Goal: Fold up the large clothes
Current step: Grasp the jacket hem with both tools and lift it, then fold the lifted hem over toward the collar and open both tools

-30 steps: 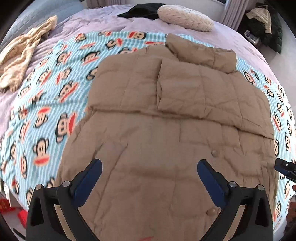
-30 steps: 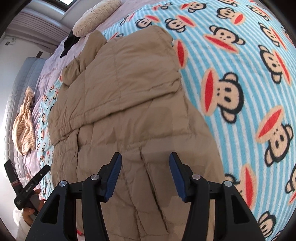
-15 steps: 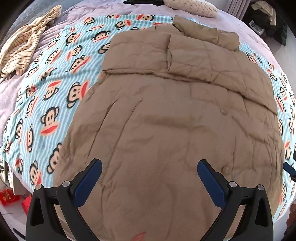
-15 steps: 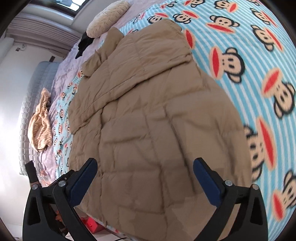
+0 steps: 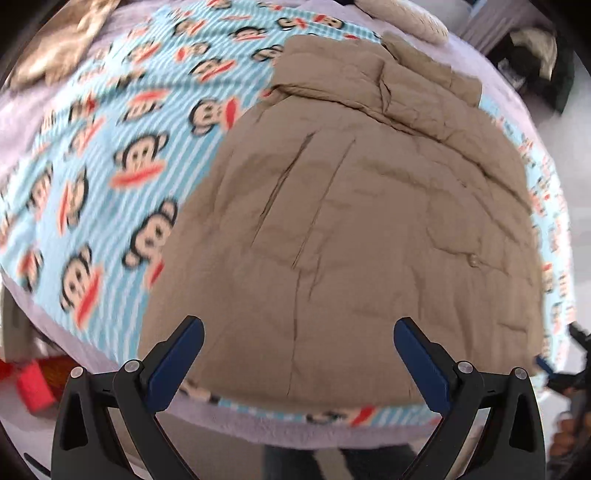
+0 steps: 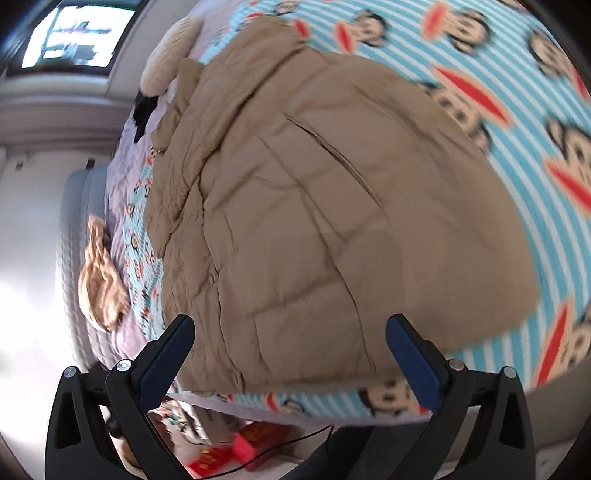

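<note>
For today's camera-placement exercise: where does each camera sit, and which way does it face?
Left wrist: on the left gripper, jaws open, looking steeply down at the tan jacket on the monkey blanket.
Right wrist: on the right gripper, jaws just opened, empty, facing the jacket slantwise toward a window.
Shared: jacket, blanket.

Tan quilted puffer jacket (image 5: pixel 351 229), sleeves folded in, lying flat on monkey-print blanket (image 5: pixel 110 177)

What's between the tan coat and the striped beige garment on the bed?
Monkey-print blanket, then bare lilac bedspread, shown in the right wrist view.
</note>
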### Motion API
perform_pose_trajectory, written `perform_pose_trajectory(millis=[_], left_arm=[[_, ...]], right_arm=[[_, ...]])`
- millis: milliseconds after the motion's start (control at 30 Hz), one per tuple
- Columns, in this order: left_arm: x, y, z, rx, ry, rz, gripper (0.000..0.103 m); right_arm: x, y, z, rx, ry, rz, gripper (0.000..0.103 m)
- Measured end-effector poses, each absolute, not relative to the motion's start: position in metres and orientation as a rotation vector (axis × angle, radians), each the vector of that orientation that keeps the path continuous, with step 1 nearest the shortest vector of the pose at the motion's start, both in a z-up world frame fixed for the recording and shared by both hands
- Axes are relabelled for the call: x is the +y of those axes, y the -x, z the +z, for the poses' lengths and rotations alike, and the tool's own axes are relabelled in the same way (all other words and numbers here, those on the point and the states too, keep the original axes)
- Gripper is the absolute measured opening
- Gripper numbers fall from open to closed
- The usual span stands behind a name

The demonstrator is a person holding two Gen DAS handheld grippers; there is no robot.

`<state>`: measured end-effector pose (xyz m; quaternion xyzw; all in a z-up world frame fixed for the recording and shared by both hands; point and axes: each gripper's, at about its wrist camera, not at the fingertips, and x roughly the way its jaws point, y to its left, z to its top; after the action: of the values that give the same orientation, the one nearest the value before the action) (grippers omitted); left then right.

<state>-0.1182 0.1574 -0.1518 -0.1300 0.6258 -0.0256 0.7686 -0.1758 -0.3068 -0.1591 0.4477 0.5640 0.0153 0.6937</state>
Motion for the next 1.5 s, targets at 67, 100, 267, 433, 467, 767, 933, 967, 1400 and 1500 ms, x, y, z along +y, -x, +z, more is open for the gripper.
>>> perform_pose_trajectory(millis=[67,100,267,433,467,767,933,967,1400,1500], left_arm=[[0.173,0.13,-0.152,1.355,0.356,-0.073,0.103],[0.182,0.137,-0.153,1.357,0.402,-0.084,0.103],[0.206,0.16,-0.174,1.401,0.607,-0.145,0.103],[0.206,0.167,-0.201,1.418,0.753,-0.181,0.103],[0.203,0.166,-0.205,1.417,0.764,-0.187,0.103],[0.171,0.138,-0.215,1.419,0.738,-0.282,0.103],[0.164,0.128,-0.226,1.462,0.727,-0.303,0.085],[0.164,0.126,-0.227,1.47,0.729,-0.311,0.068],[0.177,0.113,-0.154,1.3,0.671,-0.434,0.013],[0.176,0.099,-0.132,1.257,0.624,-0.446,0.013]], right_arm=[[-0.311,0.19,-0.161,1.254,-1.051,0.011,0.103],[-0.314,0.195,-0.162,1.249,-1.073,0.004,0.103],[-0.326,0.224,-0.174,1.207,-1.222,-0.038,0.099],[-0.325,0.238,-0.197,1.227,-1.325,-0.048,0.078],[-0.326,0.242,-0.202,1.234,-1.331,-0.051,0.076],[-0.322,0.237,-0.231,1.215,-1.408,-0.081,0.075],[-0.325,0.23,-0.242,1.149,-1.519,-0.092,0.075],[-0.326,0.229,-0.242,1.133,-1.533,-0.082,0.071],[-0.324,0.191,-0.188,1.054,-1.382,0.042,0.01],[-0.326,0.175,-0.168,1.038,-1.32,0.08,0.01]])
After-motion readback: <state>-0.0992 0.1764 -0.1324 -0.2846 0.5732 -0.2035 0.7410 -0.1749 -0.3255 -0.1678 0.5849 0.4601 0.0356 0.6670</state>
